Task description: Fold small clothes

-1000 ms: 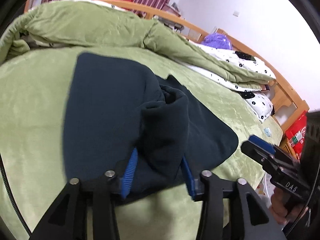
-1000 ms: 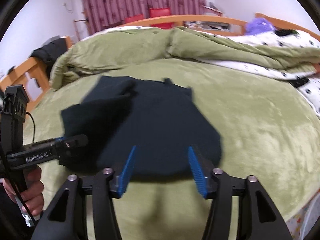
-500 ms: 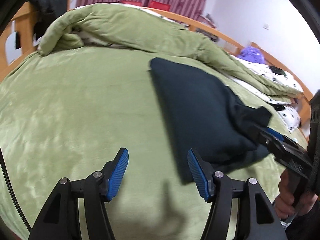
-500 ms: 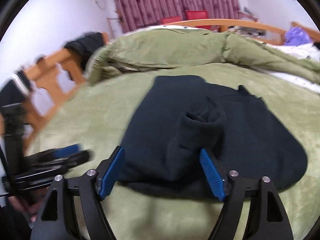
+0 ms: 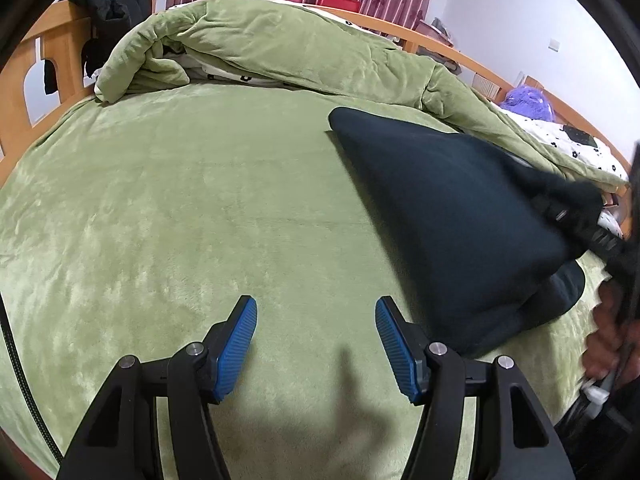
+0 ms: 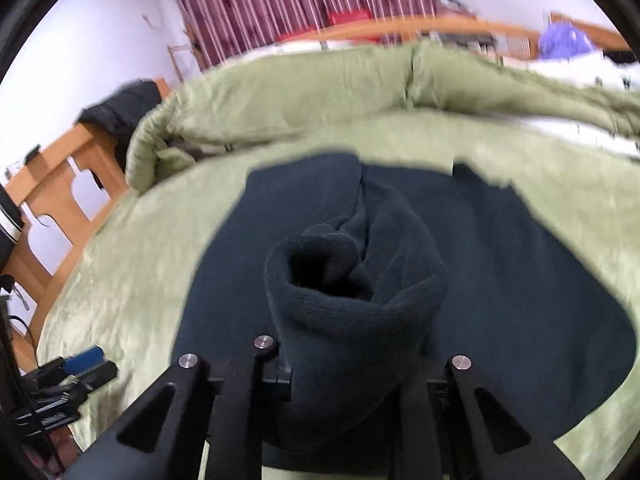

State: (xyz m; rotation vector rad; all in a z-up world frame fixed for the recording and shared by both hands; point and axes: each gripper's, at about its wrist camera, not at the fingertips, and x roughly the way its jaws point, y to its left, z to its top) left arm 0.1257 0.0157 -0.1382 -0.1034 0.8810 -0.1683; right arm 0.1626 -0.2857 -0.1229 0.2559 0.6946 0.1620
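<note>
A dark navy garment (image 5: 452, 208) lies on the green bed cover, at the right in the left wrist view. My left gripper (image 5: 316, 340) is open and empty, above bare bed cover to the left of the garment. My right gripper (image 6: 348, 376) is shut on a bunched sleeve cuff (image 6: 352, 292) of the navy garment (image 6: 520, 280); its fingertips are hidden in the fabric. The right gripper also shows at the right edge of the left wrist view (image 5: 576, 224), lifting the garment's edge.
A rolled green quilt (image 5: 256, 52) lies across the far side of the bed. A wooden bed frame (image 5: 44, 68) with a black coat on it stands at the left. A purple plush (image 5: 528, 100) sits at the far right.
My left gripper let go of the sleeve and drew back to the left, open. My right gripper moved onto the sleeve, closed on it and lifted it.
</note>
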